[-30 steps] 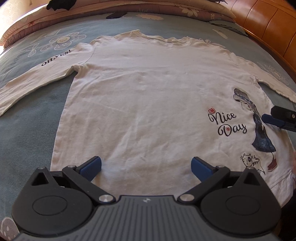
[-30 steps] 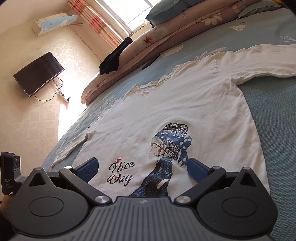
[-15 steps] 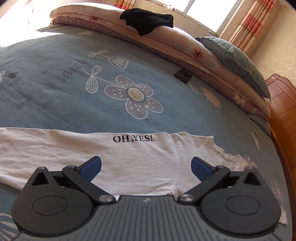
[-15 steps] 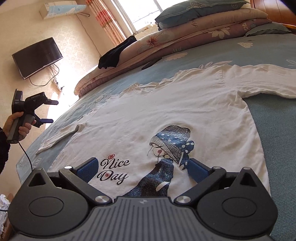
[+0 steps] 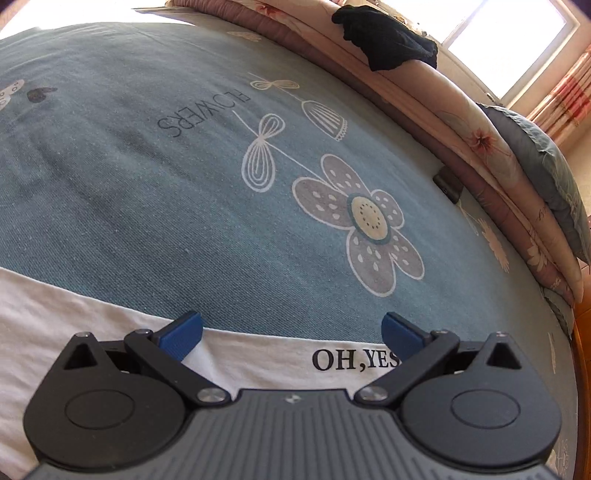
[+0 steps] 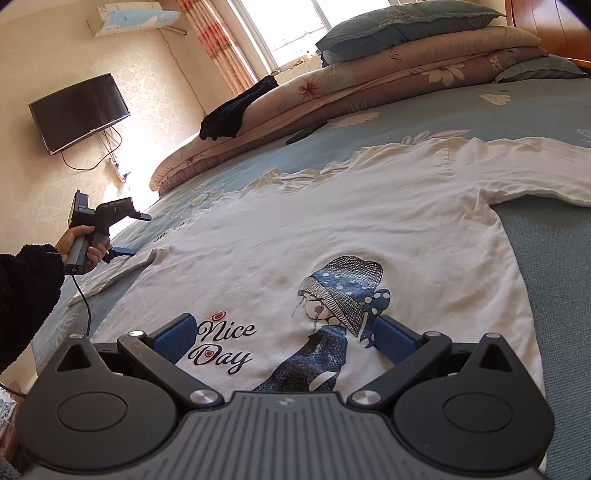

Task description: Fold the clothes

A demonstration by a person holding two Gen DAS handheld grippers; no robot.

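A white long-sleeved shirt [image 6: 332, 229] lies flat, print side up, on the blue flowered bedspread [image 5: 184, 184]; it shows a girl in a hat and "Nice Day". My right gripper [image 6: 284, 332] is open just above the shirt's lower front, one finger on each side of the print. My left gripper [image 5: 291, 332] is open and low over the left sleeve [image 5: 74, 325], near its "OH,YES" lettering. In the right wrist view the left gripper [image 6: 135, 234] is held in a hand above that sleeve [image 6: 110, 273]. The other sleeve [image 6: 535, 162] stretches out to the right.
Folded quilts [image 6: 369, 96] with a pillow [image 6: 406, 22] and a black garment [image 6: 236, 110] line the far side of the bed. A small dark object [image 5: 447, 186] lies beside them. A wooden headboard [image 6: 546, 26] stands at the right, a television [image 6: 79, 110] on the wall.
The left gripper has swung from over the shirt's body to the left sleeve and come down close to it. The right gripper has barely shifted. Both stay open.
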